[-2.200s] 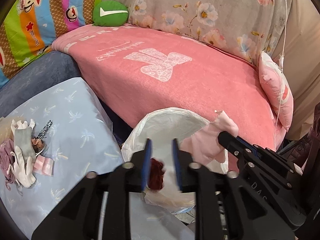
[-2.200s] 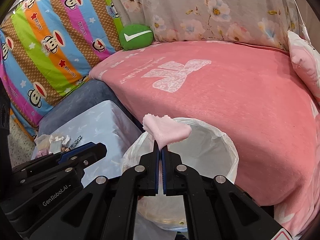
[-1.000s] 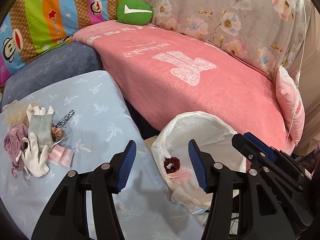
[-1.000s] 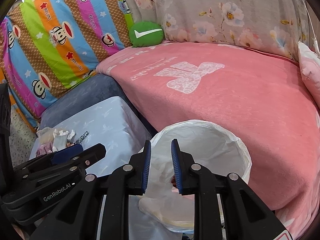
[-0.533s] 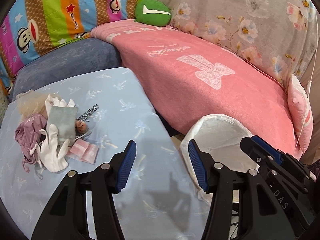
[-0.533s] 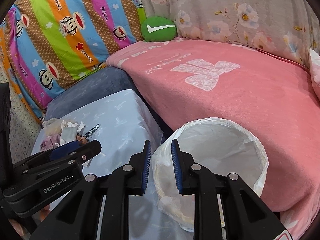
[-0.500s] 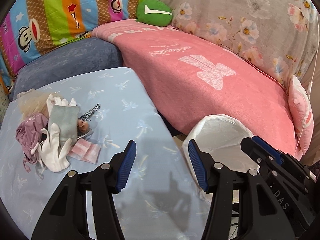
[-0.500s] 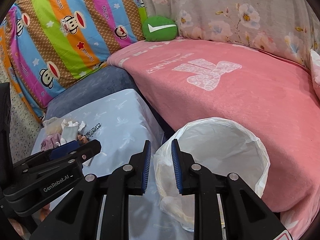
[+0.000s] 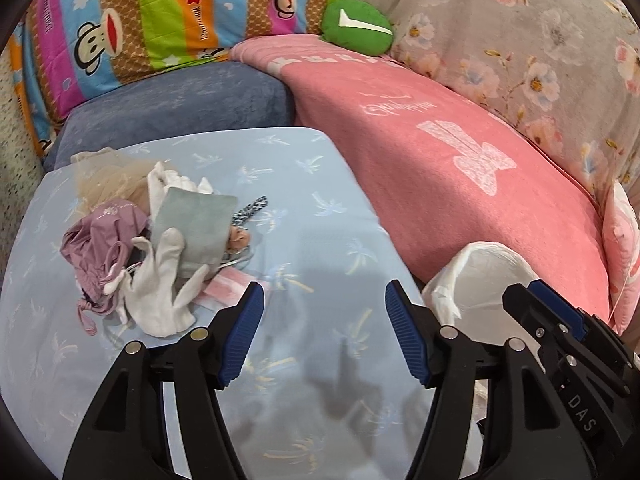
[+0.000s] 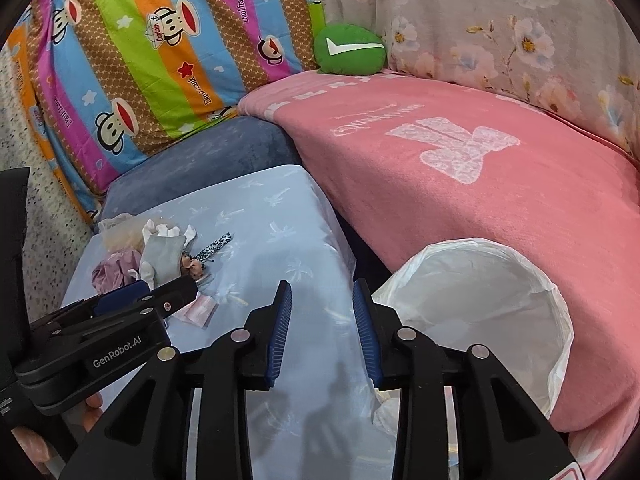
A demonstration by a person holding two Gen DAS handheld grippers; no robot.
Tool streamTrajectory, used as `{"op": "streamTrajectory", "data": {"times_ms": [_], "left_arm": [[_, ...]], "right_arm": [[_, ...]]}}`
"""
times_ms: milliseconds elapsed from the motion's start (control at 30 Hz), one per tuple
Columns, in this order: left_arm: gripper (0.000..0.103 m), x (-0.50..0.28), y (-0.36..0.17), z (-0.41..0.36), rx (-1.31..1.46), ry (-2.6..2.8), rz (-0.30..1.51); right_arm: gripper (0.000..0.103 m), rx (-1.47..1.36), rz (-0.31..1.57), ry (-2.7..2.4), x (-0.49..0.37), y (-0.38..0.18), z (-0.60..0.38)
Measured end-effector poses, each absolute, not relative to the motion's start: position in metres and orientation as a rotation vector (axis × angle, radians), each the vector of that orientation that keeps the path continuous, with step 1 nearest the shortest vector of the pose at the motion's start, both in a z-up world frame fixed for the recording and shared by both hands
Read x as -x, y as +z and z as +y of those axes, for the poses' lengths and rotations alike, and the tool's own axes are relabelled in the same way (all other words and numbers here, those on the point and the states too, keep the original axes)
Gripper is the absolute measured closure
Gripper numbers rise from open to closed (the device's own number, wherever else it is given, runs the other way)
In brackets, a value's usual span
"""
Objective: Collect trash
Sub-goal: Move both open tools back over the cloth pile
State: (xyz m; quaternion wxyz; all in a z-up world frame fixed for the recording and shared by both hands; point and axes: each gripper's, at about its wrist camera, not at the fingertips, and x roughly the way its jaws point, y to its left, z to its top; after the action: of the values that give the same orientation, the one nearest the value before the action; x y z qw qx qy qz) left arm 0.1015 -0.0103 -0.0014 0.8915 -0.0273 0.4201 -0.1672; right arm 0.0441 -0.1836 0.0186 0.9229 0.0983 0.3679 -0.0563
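Note:
A pile of trash lies at the left of the light blue table (image 9: 304, 248): white gloves (image 9: 160, 288), a grey-green pouch (image 9: 196, 224), a crumpled purple cloth (image 9: 100, 248), a pink packet (image 9: 224, 292) and a leopard-print strip (image 9: 250, 210). My left gripper (image 9: 324, 332) hovers over the table just right of the pile, its jaws opening with nothing between them. My right gripper (image 10: 322, 324) is over the table edge, jaws opening and empty too. The white-lined bin (image 10: 472, 312) stands to its right, also seen as the bin (image 9: 480, 276) in the left wrist view.
A pink blanket (image 10: 480, 168) covers the sofa behind the bin. A blue cushion (image 9: 176, 104), a striped monkey-print pillow (image 10: 140, 60) and a green cushion (image 10: 348, 50) sit at the back. A pink pillow (image 9: 624, 256) is at the far right.
Both grippers swung left, away from over the bin toward the table and the trash pile. Both sets of jaws have spread wider. The pile looms larger in the left wrist view.

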Motion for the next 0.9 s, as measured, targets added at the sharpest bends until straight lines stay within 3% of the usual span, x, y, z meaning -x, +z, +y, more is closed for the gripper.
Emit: {"op": "streamTrajectory", "data": {"times_ms": [500,733,900], "left_arm": [[0.04,-0.121,-0.017,0.06,0.137,-0.23,0.908],[0.028,-0.129,-0.034,0.106,0.189,-0.133,0.939],[0.026,-0.134,-0.046,0.135,0.222,-0.075,0.963]], "right_arm": [[0.071,-0.138,0.797,-0.013,-0.078,0.009,-0.112],[0.071,-0.111,0.827,0.047,-0.094,-0.004,-0.075],[0.071,-0.102,0.852,0.089,-0.106,-0.016,-0.05]]}}
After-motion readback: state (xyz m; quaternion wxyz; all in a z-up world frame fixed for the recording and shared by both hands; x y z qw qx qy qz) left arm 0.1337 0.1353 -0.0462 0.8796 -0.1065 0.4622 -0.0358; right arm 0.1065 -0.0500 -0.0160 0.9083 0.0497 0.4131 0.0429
